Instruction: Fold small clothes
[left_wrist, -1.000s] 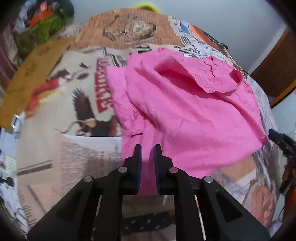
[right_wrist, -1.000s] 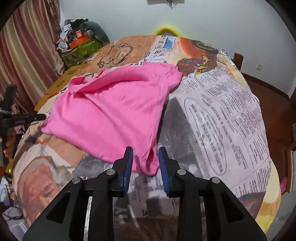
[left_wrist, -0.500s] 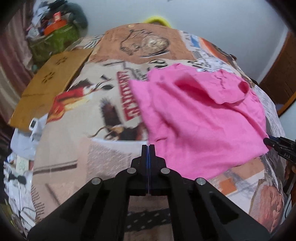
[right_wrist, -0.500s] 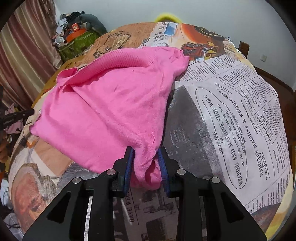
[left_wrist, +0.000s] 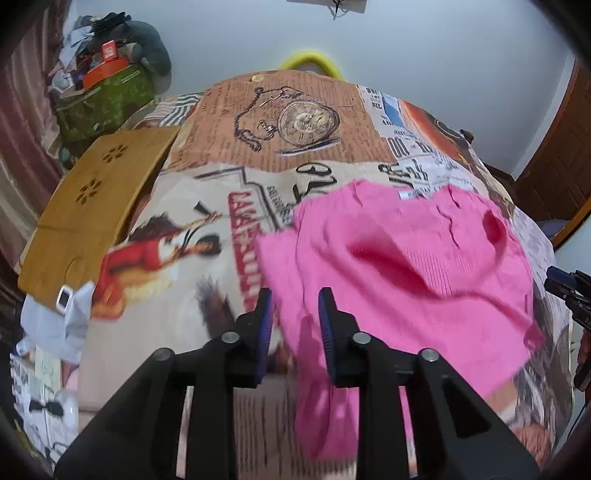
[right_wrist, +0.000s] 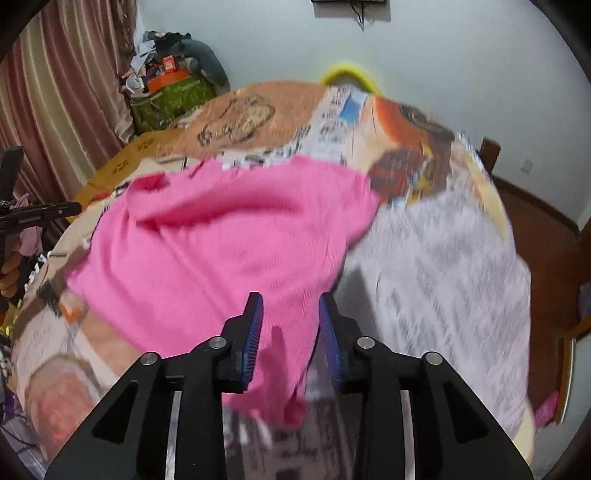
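Observation:
A pink knit garment (left_wrist: 399, 266) lies crumpled on a bed covered with a newspaper-print spread (left_wrist: 177, 302). My left gripper (left_wrist: 295, 314) is open, its jaws wide apart over the garment's near left edge, with pink cloth below and between them. The garment also shows in the right wrist view (right_wrist: 221, 251). My right gripper (right_wrist: 290, 325) is open over the garment's near right corner, and cloth hangs loose between its jaws. The other gripper's tip shows at each view's edge (left_wrist: 565, 288).
A wooden lap table (left_wrist: 88, 218) lies at the bed's left side. A green bag with clutter (left_wrist: 103, 99) stands at the far left by a curtain (right_wrist: 55, 103). A yellow hoop (left_wrist: 310, 62) sits behind the bed. The bed edge and wooden floor (right_wrist: 535, 229) are at the right.
Both grippers opened: the left was shut and the right was closed on the pink cloth half a second ago. Both views have pulled back and up, and the garment has shifted.

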